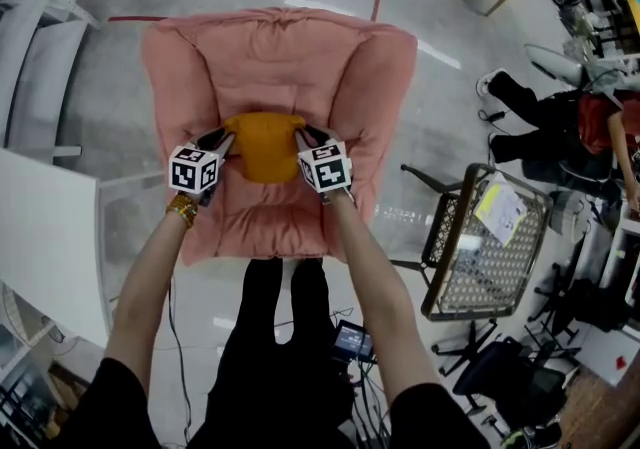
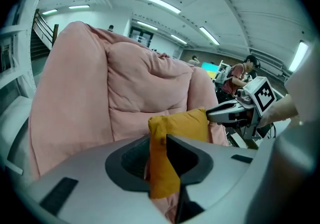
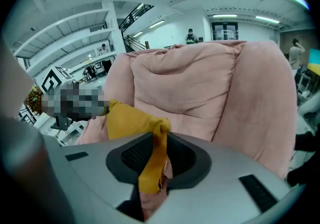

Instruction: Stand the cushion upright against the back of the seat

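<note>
While left gripper [image 1: 227, 138] and right gripper [image 1: 303, 136] pinch opposite cushion [image 1: 265, 149] edges, armchair [image 1: 380, 67] padding crowds both sides

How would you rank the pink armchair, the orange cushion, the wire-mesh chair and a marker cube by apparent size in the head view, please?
1. pink armchair
2. wire-mesh chair
3. orange cushion, its sides partly hidden
4. marker cube, smallest even though it is nearest the camera, which enlarges it
</note>
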A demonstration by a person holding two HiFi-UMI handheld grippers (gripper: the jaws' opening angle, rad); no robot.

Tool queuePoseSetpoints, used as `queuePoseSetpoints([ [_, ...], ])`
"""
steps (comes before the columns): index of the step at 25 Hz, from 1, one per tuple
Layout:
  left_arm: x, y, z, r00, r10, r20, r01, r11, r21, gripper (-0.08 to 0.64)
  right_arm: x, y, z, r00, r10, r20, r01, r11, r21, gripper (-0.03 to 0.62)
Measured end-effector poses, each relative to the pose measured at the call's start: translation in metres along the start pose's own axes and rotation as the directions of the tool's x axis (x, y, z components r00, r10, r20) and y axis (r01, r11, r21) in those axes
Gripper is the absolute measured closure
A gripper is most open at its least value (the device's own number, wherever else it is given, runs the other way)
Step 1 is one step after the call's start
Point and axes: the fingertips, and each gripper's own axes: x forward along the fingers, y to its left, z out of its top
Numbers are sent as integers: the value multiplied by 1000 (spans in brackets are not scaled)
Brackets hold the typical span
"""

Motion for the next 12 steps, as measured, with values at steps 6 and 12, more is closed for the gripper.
queuePoseSetpoints([
  [6,-6,-7,-16,1000,-4,-12,3,1000,-13,469,-10,2,-9,1000,7,7,-7,1000,-2,503],
  [12,-19,-37,-24,1000,-25,19,25,999,24,469,-36,24,-11,993,97,72,-98,995,8,503],
])
